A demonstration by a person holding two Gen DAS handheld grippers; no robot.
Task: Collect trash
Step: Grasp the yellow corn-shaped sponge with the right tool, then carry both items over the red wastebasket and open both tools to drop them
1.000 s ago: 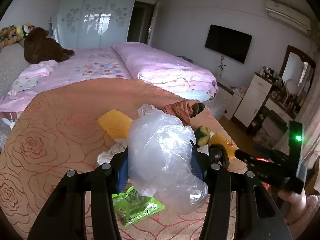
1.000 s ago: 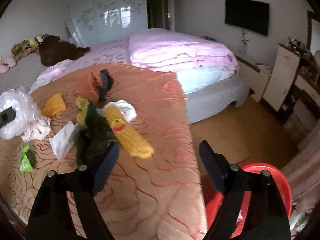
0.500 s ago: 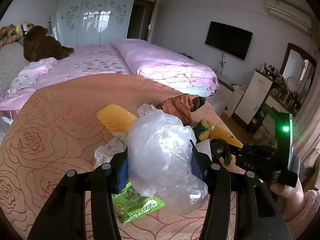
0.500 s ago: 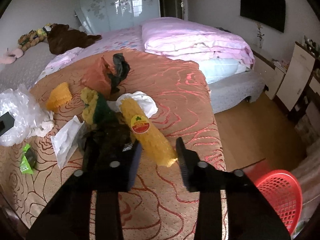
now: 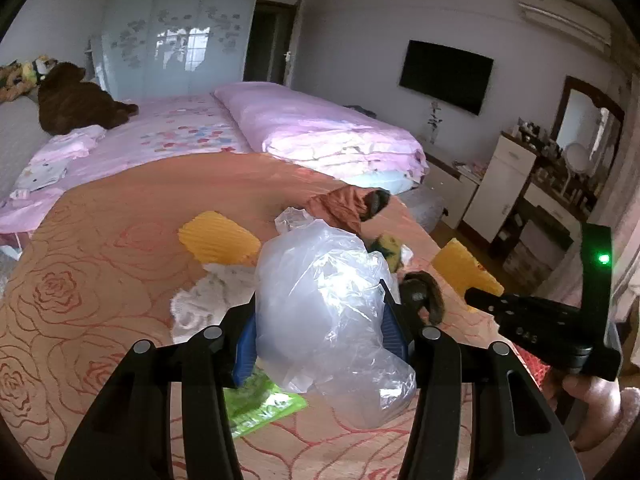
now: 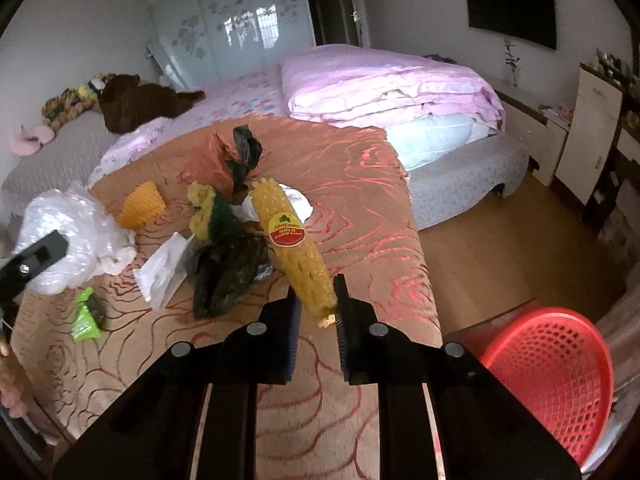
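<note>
Right claw (image 6: 316, 312) now closed on foam net (image 6: 294, 246)

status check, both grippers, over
Left gripper shut on clear plastic bag. Right gripper shut on yellow foam fruit net, near end. Red basket on floor, right of bed. Black bag, green wrapper remain.

A pink bed (image 5: 192, 136) fills the middle, a folded quilt (image 6: 384, 84) at its right. Far off stand a frosted wardrobe (image 5: 176, 40) and dark door (image 5: 268, 40). A TV (image 5: 446, 76) hangs on the right wall, a white cabinet (image 5: 500, 184) below; wood floor (image 6: 500, 248).
</note>
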